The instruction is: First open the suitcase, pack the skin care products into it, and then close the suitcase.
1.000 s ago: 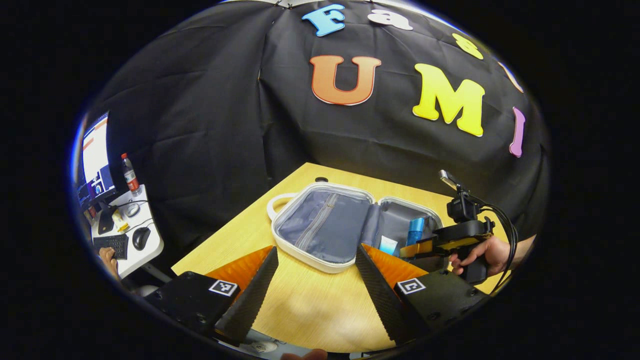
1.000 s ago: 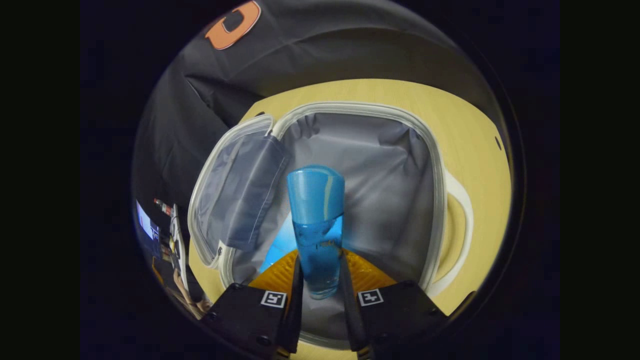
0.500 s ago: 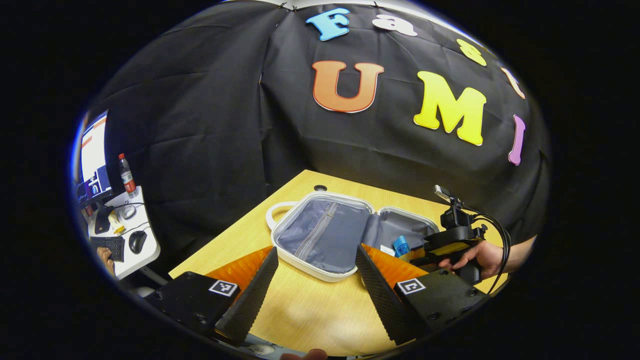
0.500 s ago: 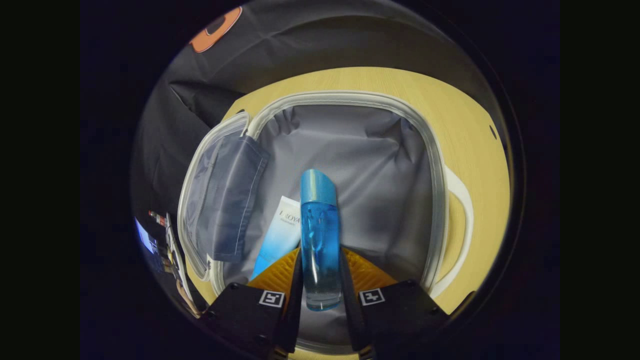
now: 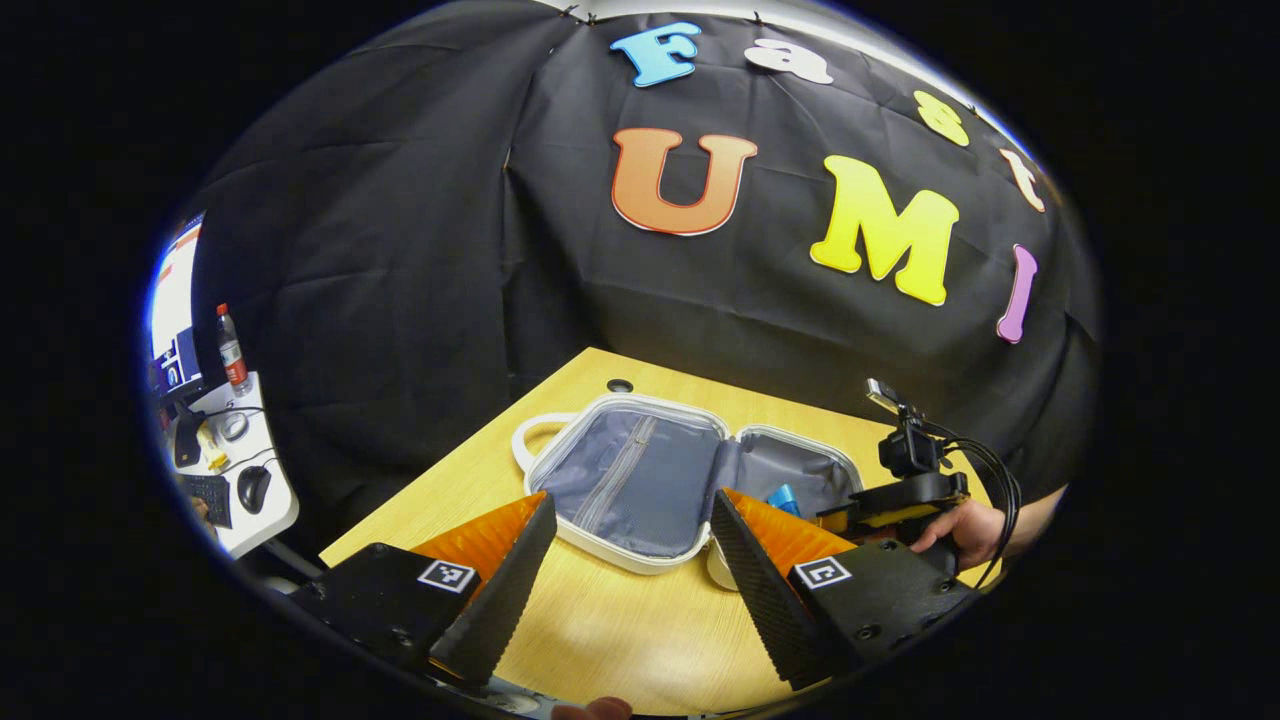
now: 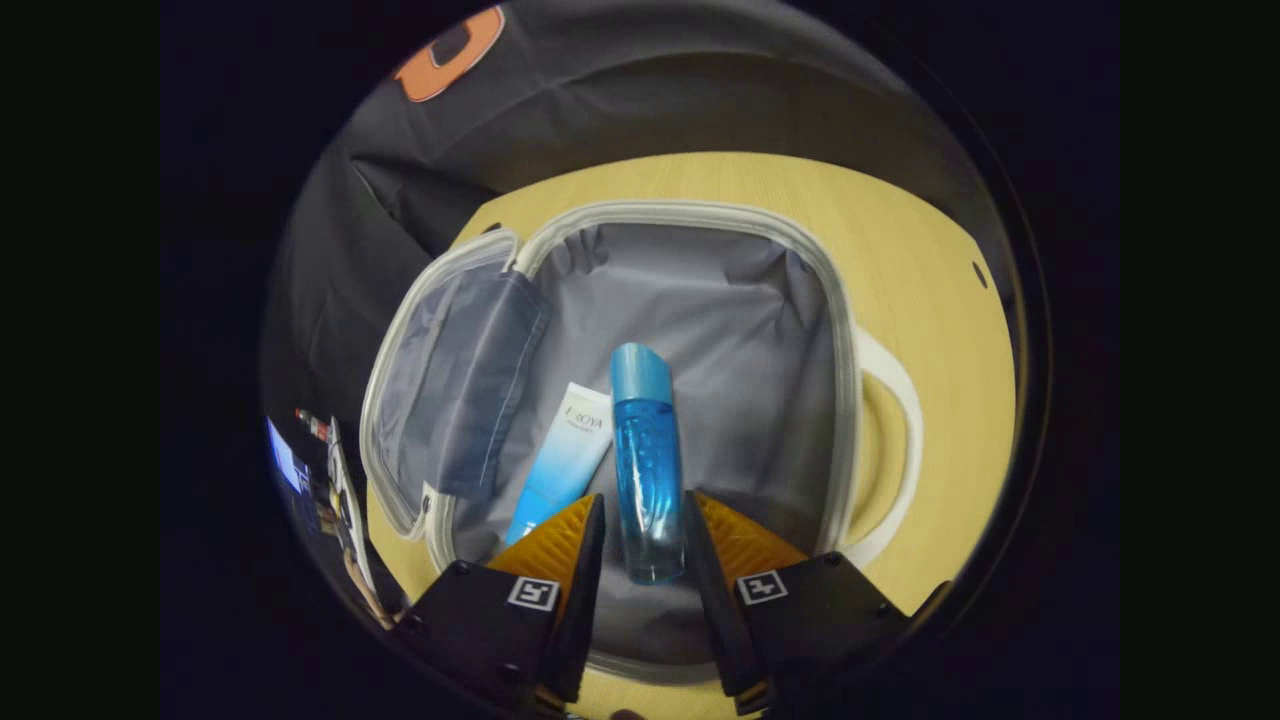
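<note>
The white suitcase lies open on the wooden table, its zipped grey lid half on the left. In the right gripper view its grey-lined half holds a blue bottle lying flat beside a white-and-blue tube. My right gripper hovers just above the bottle's base, open a little wider than the bottle and not pressing it. The left gripper view shows the bottle's cap and the right gripper held by a hand. My left gripper stands wide open over the table in front of the suitcase, holding nothing.
The suitcase's white handles stick out at its left and right ends. A small round hole sits in the table near the black cloth wall. A white desk with a screen, keyboard, mouse and drink bottle stands off to the left.
My right gripper lowered the blue bottle into the suitcase beside the tube, let go of it and drew back a little. The left gripper has barely shifted.
</note>
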Demonstrator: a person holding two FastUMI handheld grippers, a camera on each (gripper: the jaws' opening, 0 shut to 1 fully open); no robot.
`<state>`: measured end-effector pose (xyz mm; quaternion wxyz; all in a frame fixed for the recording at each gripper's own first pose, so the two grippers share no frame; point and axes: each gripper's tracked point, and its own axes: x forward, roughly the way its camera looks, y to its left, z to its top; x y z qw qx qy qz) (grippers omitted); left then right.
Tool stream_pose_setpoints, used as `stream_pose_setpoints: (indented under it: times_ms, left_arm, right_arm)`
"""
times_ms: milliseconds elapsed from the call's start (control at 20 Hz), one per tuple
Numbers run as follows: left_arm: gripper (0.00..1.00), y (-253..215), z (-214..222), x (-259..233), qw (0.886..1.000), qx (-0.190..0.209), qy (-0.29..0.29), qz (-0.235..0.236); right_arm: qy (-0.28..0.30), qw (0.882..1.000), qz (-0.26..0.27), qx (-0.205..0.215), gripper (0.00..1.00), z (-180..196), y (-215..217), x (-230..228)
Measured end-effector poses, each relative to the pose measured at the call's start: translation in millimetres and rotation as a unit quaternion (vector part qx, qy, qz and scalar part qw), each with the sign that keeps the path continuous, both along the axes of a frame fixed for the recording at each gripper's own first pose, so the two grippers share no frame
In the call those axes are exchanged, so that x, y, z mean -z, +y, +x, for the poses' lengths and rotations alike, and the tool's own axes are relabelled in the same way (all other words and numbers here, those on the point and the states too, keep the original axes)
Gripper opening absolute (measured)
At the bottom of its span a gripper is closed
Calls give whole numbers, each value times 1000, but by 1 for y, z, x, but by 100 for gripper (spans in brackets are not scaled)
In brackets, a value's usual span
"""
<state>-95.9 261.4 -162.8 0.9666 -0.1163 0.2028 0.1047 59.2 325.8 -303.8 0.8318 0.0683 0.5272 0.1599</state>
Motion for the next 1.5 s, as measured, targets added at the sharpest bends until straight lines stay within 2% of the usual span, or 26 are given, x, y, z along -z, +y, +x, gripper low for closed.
stream_pose_setpoints:
  times_ms: [50,100,150,200,400,450,550,650,750,850,1000,1100,1250,1350,1500]
  left_arm:
    - [99,1,1,-1,1000,4,-5,-2]
    - [99,2,3,-3,1000,5,-7,-3]
    - [99,5,3,-4,1000,4,-7,0]
    - [99,9,5,-6,1000,4,-8,4]
    - [99,38,18,-11,999,19,-36,-6]
    - [99,50,19,-10,999,14,-38,-9]
    - [99,70,21,-8,999,6,-43,-22]
    - [98,90,27,1,998,8,-48,-30]
    - [98,108,33,21,997,13,-41,-58]
    - [98,120,47,42,993,18,-40,-108]
    - [98,137,86,71,980,20,-47,-192]
    - [98,150,106,105,978,15,-26,-208]
    - [98,156,130,137,970,26,-3,-243]
    - [98,160,145,159,967,24,10,-255]
    - [97,156,168,162,950,25,2,-310]
  right_arm:
    - [-14,1000,-2,-9,51,-4,-4,-7]
    - [-32,999,-8,-13,59,-7,-10,-15]
    - [-51,998,-12,-19,59,-10,-17,-24]
    - [-70,997,-16,-27,69,-14,-22,-34]
    - [-150,987,-15,-62,74,-34,-46,-90]
    - [-177,982,-19,-71,72,-36,-56,-106]
    - [-225,970,-29,-84,75,-40,-73,-132]
    - [-254,963,-17,-88,72,-47,-83,-156]
    - [-281,956,-6,-87,75,-49,-91,-175]
    - [-295,951,-15,-90,75,-54,-102,-185]
    - [-311,945,-38,-98,75,-58,-114,-193]
    - [-314,941,-67,-106,75,-60,-123,-187]
    - [-284,949,-78,-111,75,-71,-125,-168]
    - [-281,950,-85,-104,75,-70,-127,-168]
    - [-272,951,-101,-111,74,-72,-128,-161]
